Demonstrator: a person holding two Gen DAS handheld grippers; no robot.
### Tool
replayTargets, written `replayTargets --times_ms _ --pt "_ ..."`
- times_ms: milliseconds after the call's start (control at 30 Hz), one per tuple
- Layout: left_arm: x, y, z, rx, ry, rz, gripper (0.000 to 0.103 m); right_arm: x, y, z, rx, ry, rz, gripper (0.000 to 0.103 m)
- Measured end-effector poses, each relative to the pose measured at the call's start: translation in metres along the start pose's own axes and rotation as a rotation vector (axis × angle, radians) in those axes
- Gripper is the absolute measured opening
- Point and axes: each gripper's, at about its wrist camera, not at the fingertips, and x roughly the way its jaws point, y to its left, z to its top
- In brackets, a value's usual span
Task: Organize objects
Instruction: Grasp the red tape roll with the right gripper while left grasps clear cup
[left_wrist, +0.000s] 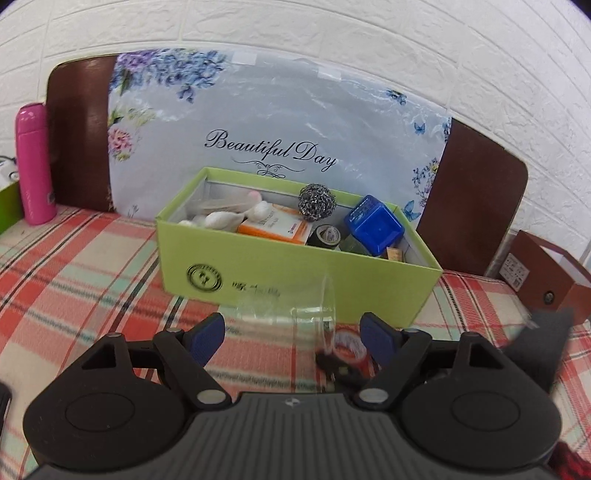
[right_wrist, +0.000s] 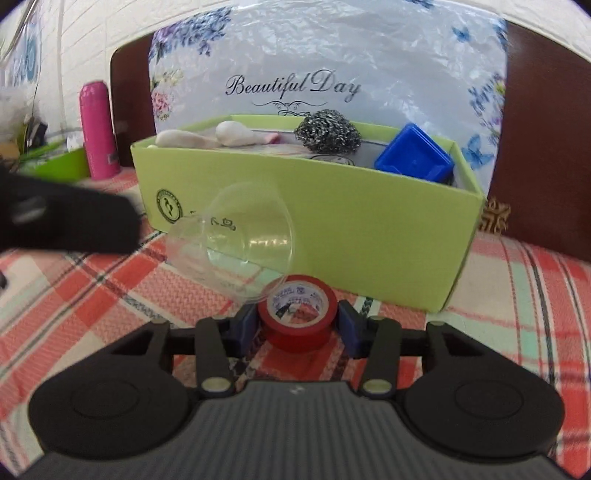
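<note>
A clear plastic cup (left_wrist: 295, 310) (right_wrist: 240, 232) lies on its side on the checked cloth, just in front of the green box (left_wrist: 295, 266) (right_wrist: 369, 229). My left gripper (left_wrist: 293, 336) stands open just behind the cup, its blue pads wide apart and touching nothing. A red tape roll (right_wrist: 297, 314) (left_wrist: 349, 345) sits right of the cup. My right gripper (right_wrist: 297, 325) is shut on it, a blue pad against each side. The box holds a steel scourer (left_wrist: 317, 202), a blue case (left_wrist: 373, 225), an orange packet (left_wrist: 273, 225) and white balloons (left_wrist: 221, 218).
A floral "Beautiful Day" board (left_wrist: 277, 122) leans on brown chair backs behind the box. A pink bottle (left_wrist: 35, 166) and a green tub (right_wrist: 62, 166) stand at the far left. A brown paper bag (left_wrist: 546, 273) is at the right. The left gripper's black body (right_wrist: 66, 218) shows at the left.
</note>
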Motion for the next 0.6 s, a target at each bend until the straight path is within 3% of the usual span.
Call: replayTargets --times_ms 167,233,267,333,400,600 --pt "0.037 -0.006 0.001 0.015 0.07 -0.005 0.064 -0.02 0.001 -0.015 0.039 0.002 0.034 0.045" --pt "0.044 -0.006 -0.002 0.03 0.088 0.004 0.049 -0.029 0.001 -0.021 0.068 0.004 0.052 0.045" --pt "0.047 -0.004 -0.003 0.034 0.102 0.008 0.036 -0.033 0.0 -0.024 0.08 0.007 0.059 0.046" --pt "0.048 0.004 -0.008 0.013 0.13 0.001 0.026 -0.042 0.0 -0.029 0.089 0.013 0.067 0.046" --pt "0.043 0.015 -0.014 -0.017 0.15 -0.014 0.009 -0.052 0.001 -0.037 0.095 0.021 0.081 0.046" --pt "0.005 0.038 -0.038 -0.028 0.167 -0.014 0.006 -0.08 0.01 -0.059 0.066 0.037 0.113 0.046"
